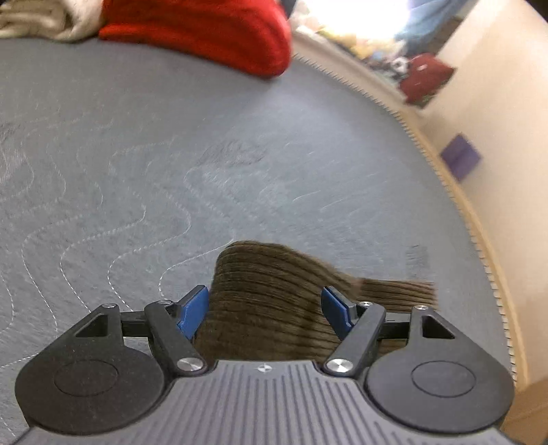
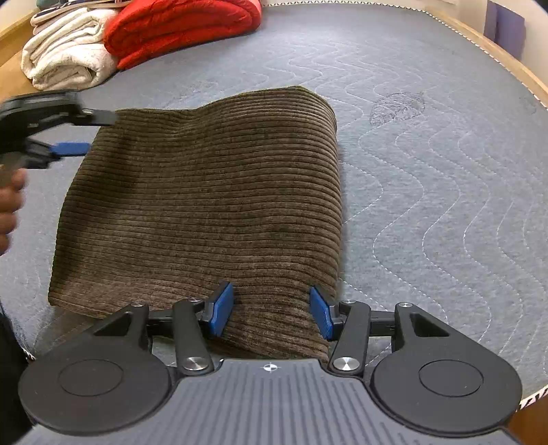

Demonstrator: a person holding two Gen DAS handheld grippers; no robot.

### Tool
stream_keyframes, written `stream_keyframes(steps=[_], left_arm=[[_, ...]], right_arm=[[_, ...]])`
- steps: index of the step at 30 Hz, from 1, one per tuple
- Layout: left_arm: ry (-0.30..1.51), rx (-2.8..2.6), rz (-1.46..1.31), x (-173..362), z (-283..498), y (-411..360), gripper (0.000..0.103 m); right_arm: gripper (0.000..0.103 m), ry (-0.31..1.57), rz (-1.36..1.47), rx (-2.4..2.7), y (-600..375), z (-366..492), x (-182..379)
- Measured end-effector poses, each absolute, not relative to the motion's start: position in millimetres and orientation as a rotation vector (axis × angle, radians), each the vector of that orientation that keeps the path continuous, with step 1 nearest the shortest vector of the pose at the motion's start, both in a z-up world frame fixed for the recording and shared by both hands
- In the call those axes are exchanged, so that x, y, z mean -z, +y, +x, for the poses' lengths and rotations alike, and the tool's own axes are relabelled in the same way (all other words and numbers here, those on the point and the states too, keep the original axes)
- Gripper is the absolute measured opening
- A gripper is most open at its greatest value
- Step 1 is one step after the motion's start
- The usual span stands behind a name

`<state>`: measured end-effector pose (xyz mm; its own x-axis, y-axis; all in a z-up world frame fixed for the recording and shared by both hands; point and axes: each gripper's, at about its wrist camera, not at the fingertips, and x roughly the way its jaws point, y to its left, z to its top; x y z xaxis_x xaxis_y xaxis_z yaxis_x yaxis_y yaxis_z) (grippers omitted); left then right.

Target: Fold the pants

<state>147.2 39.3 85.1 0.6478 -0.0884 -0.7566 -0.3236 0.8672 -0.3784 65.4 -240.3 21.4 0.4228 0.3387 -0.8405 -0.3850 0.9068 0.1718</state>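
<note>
The brown corduroy pants (image 2: 205,205) lie folded into a rough rectangle on the grey quilted mattress (image 2: 428,154), close to its near edge, ribs running crosswise. The right gripper (image 2: 270,309) stands wide, its blue pads on either side of the fabric's near right corner without pinching it. The left gripper (image 1: 265,308), seen from the right wrist camera at the fabric's far left corner (image 2: 82,133), is likewise spread wide, with a hump of corduroy (image 1: 267,294) rising between its pads.

White wavy stitching crosses the mattress, and a darker smudge (image 2: 397,107) sits to the right of the pants. At the far left corner lie a folded red blanket (image 2: 178,27) and a folded cream towel (image 2: 65,54). A wooden frame (image 2: 507,65) rims the mattress, with a cream wall beyond.

The left wrist view is motion-blurred; the red and purple objects by the wall cannot be made out. The person's hand (image 2: 10,205) is cut off at the left border.
</note>
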Motion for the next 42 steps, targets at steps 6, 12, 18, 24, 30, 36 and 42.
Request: stream_keyframes(steps=[6, 12, 18, 24, 30, 36, 42], left_arm=[[0.836, -0.081, -0.375, -101, 156, 32, 0.026], [0.856, -0.254, -0.363, -106, 155, 63, 0.04], [0.728, -0.252, -0.187, -131, 88, 42, 0.042], [0.927, -0.147, -0.084, -61, 15, 18, 0.042], [0.82, -0.159, -0.095, -92, -36, 16, 0.069], [0.685, -0.142, -0.077, -130, -85, -17, 0.094], [0.661, -0.138, -0.035, -121, -105, -42, 0.102]], right_arm=[[0.053, 1.027, -0.049, -0.465, -242, 62, -23], [0.053, 0.997, -0.026, -0.51, -242, 59, -30], [0.053, 1.012, -0.073, -0.498, -234, 57, -24], [0.059, 1.02, -0.087, -0.48, -237, 56, -17], [0.064, 0.998, -0.099, -0.426, -239, 43, -21], [0.065, 0.818, -0.123, -0.355, -234, 0, -62], [0.09, 0.733, -0.068, -0.3, -217, -59, -91]])
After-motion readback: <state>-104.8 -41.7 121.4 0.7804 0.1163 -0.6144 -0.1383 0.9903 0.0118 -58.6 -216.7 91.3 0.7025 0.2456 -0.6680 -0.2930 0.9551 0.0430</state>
